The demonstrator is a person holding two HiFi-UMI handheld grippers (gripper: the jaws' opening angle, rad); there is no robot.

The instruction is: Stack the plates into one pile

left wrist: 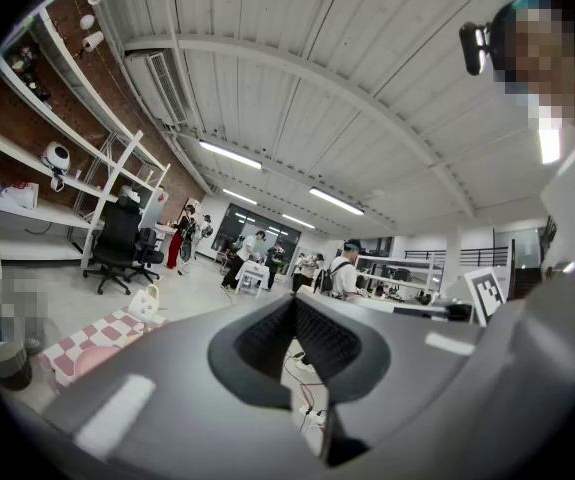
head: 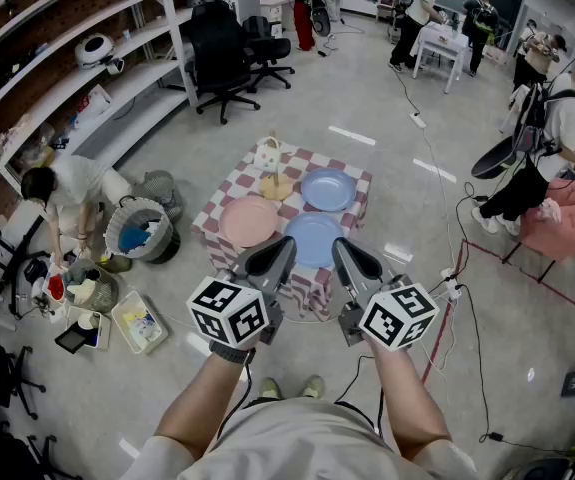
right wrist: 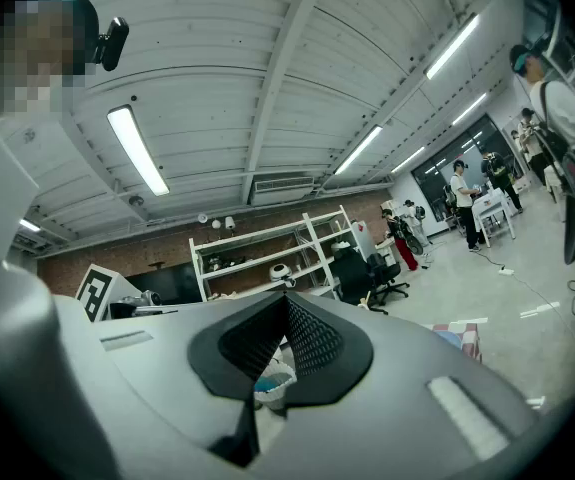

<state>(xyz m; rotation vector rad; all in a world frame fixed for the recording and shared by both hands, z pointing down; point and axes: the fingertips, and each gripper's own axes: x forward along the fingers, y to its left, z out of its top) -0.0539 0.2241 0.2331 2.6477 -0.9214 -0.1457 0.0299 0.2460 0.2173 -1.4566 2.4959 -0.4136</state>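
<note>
Holding nothing: left gripper (head: 283, 248), jaws closed tip to tip, empty. Ahead of its tips and to the left, a round pink plate (head: 250, 221) on a small table with a red-and-white checked cloth (head: 359, 182). Ahead between both jaw pairs, a round blue plate (head: 314, 238); beyond that, a second round blue plate (head: 328, 189), all three lying unstacked. Right gripper (head: 341, 248), jaws likewise shut, gripping nothing.
</note>
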